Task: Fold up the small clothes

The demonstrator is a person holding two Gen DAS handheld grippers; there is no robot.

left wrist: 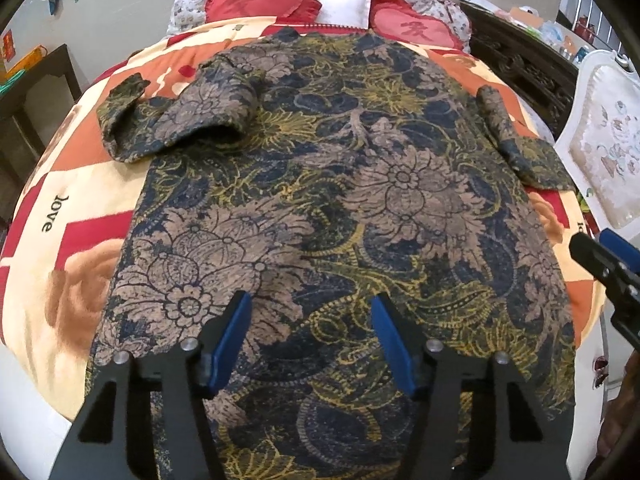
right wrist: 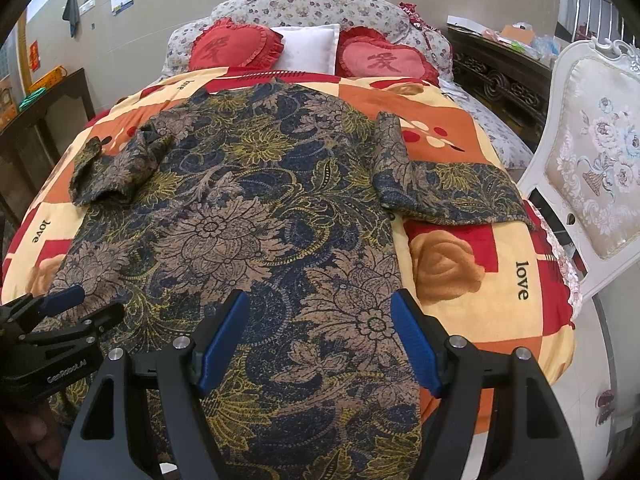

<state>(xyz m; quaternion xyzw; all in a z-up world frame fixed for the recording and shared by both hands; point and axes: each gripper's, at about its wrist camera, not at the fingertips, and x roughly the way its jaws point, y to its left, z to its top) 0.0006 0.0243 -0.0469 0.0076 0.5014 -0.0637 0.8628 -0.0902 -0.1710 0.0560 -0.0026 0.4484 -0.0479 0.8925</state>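
Your left claw (left wrist: 310,334) and right claw (right wrist: 320,338) both hang released over the near hem of the shirt (left wrist: 340,200), which lies flat on the bed (right wrist: 480,300), collar toward the pillows (right wrist: 308,46). Pinch too deep and you likely drag the quilt (right wrist: 452,152) up too. The left sleeve (left wrist: 180,120) is bunched and may fold crooked. The chair (right wrist: 592,168) crowds the bed's right edge; the left edge looks freer.
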